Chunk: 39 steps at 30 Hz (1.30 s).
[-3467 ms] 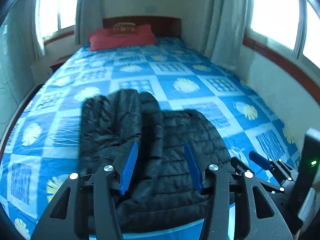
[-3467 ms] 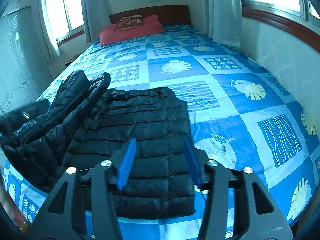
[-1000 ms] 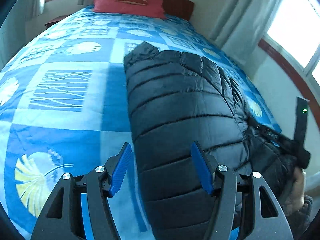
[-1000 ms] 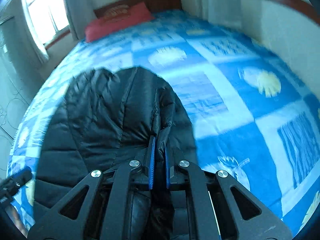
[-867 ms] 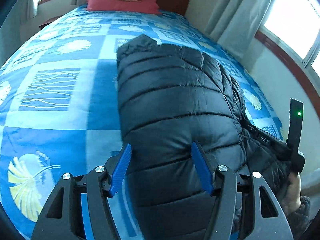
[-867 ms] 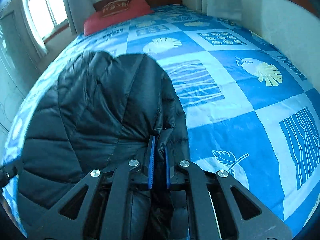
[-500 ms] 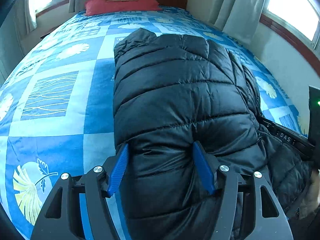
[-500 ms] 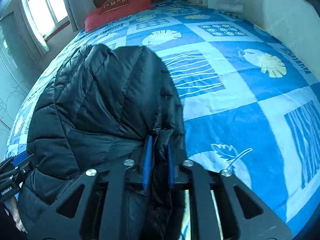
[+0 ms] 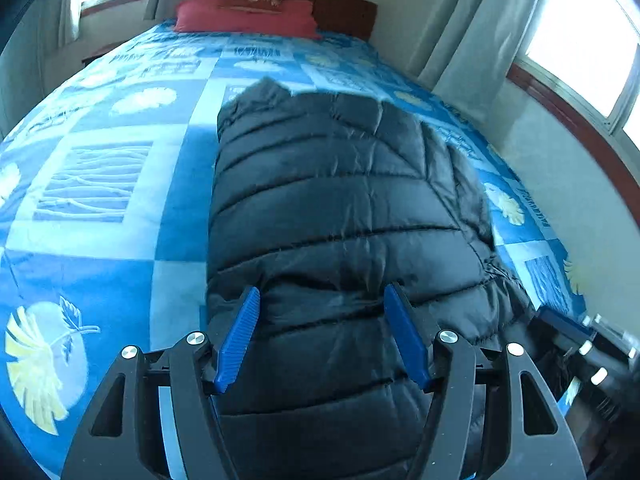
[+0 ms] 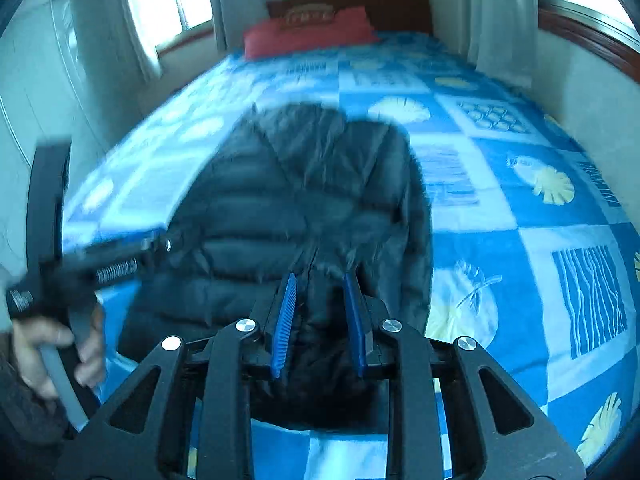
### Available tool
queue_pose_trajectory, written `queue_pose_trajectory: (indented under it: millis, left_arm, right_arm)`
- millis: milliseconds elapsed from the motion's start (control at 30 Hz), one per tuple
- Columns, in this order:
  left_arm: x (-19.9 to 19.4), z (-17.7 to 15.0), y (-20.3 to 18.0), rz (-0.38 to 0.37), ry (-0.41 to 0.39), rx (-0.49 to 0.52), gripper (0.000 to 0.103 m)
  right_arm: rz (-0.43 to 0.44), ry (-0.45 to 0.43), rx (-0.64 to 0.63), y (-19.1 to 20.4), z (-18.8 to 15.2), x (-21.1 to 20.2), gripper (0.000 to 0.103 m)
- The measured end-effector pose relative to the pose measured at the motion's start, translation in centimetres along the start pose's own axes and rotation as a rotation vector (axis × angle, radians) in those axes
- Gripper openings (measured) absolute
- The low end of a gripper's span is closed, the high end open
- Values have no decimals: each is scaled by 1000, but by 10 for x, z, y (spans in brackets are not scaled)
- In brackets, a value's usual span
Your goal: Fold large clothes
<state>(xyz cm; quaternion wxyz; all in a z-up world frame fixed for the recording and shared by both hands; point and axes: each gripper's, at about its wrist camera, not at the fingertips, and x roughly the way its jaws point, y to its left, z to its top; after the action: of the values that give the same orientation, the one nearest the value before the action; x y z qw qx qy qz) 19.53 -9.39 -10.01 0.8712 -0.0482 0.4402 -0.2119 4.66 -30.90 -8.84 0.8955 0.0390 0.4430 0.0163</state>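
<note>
My right gripper sits at lower centre, its jaws having just been opening, slightly apart with a fold of the black puffer jacket between the pads. My left gripper stands wide, straddling the jacket's near bulge; whether the pads press I cannot tell. The jacket lies mid-frame on the blue bedspread; a red pillow lies at top.

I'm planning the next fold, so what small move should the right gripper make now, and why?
Probably back the right gripper off the black puffer jacket: its jaws have just been opening and the folded jacket lies on the bed.
</note>
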Motion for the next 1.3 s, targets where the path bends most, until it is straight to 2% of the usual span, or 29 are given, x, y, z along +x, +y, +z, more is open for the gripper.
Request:
queue_pose_trajectory:
  millis: [67, 200, 333, 433, 500, 533, 600, 633, 733, 833, 1000, 1300]
  left_arm:
    - [7, -4, -7, 9, 5, 38, 64]
    - [30, -11, -17, 53, 19, 96, 64]
    - [30, -12, -14, 51, 20, 93, 64]
    - [12, -9, -15, 57, 25, 114, 64]
    - [-9, -1, -8, 43, 14, 77, 64]
    - [-15, 5, -6, 38, -5, 64, 64]
    - [-28, 26, -1, 48, -75, 47, 64]
    - [-26, 38, 0, 71, -95, 49, 64]
    - [-6, 67, 5, 123, -114, 20, 64]
    - [20, 82, 5, 176, -105, 10, 64]
    - [58, 75, 6, 189, -45, 3, 66]
    - [95, 64, 11, 250, -24, -30, 68]
  right_arm:
    - [-2, 67, 22, -11, -13, 29, 25]
    - [19, 73, 95, -25, -23, 58, 25]
    - [-17, 76, 79, -17, -19, 53, 24]
    - [-8, 91, 100, -14, -9, 30, 26]
    - [9, 41, 100, -12, 9, 3, 29]
    - [15, 15, 100, -12, 15, -5, 34]
    - [9, -56, 89, -12, 42, -17, 41]
    - [-8, -82, 79, -12, 56, -15, 41]
    - [-40, -118, 84, -18, 92, 13, 41]
    - [-42, -113, 63, -17, 109, 47, 39]
    - [-62, -28, 44, -24, 102, 100, 39]
    - [-63, -66, 73, -27, 85, 134, 39]
